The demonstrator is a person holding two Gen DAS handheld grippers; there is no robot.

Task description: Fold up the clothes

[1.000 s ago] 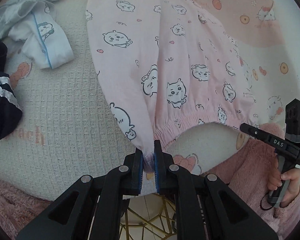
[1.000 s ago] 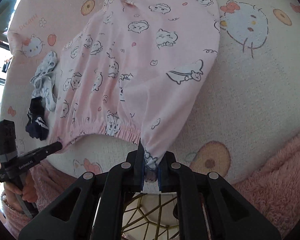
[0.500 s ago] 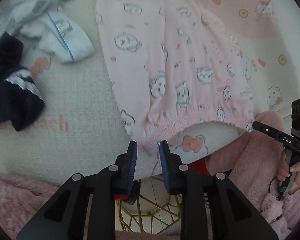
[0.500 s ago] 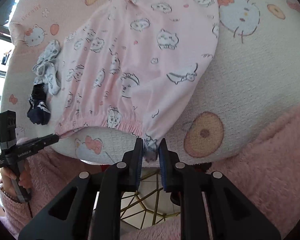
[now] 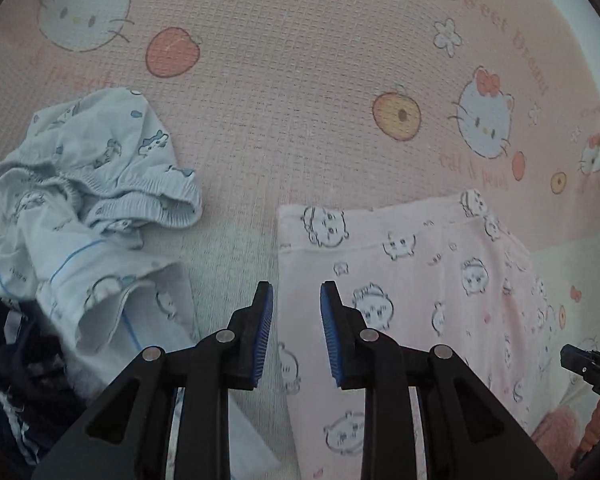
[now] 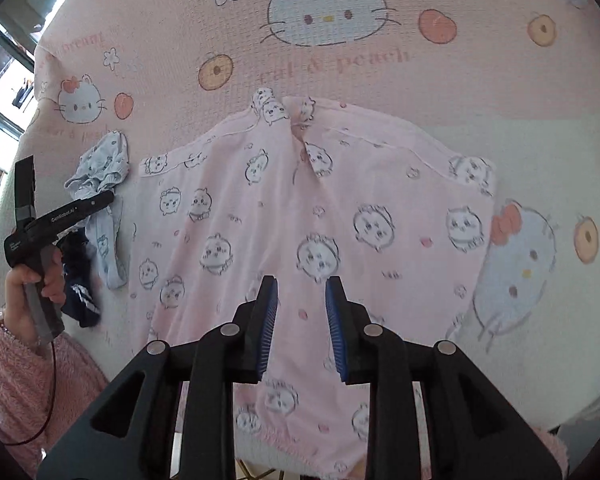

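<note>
Pink trousers with a cartoon print [image 6: 340, 220] lie flat on the Hello Kitty cloth, waistband near me, leg hems at the far side. My right gripper [image 6: 302, 304] hovers over their middle; its jaws are opening and nothing is between the pads. My left gripper [image 5: 296, 308] is open and empty above the trousers' [image 5: 420, 300] left edge, a little short of the far hem corner. From the right wrist view, the left gripper [image 6: 108, 199] shows at the left, held by a hand. The right gripper's tip [image 5: 568, 356] peeks in at the left wrist view's right edge.
A crumpled pale blue garment [image 5: 88, 216] lies left of the trousers, with a dark navy striped one [image 5: 16, 380] nearer me. The tablecloth [image 6: 540, 128] stretches beyond the hems. A fluffy pink sleeve [image 6: 24, 380] is at the near left, by the table edge.
Both grippers let go of the waistband corners and opened. They moved away from the near edge, out over the trousers, the left one towards the far left hem.
</note>
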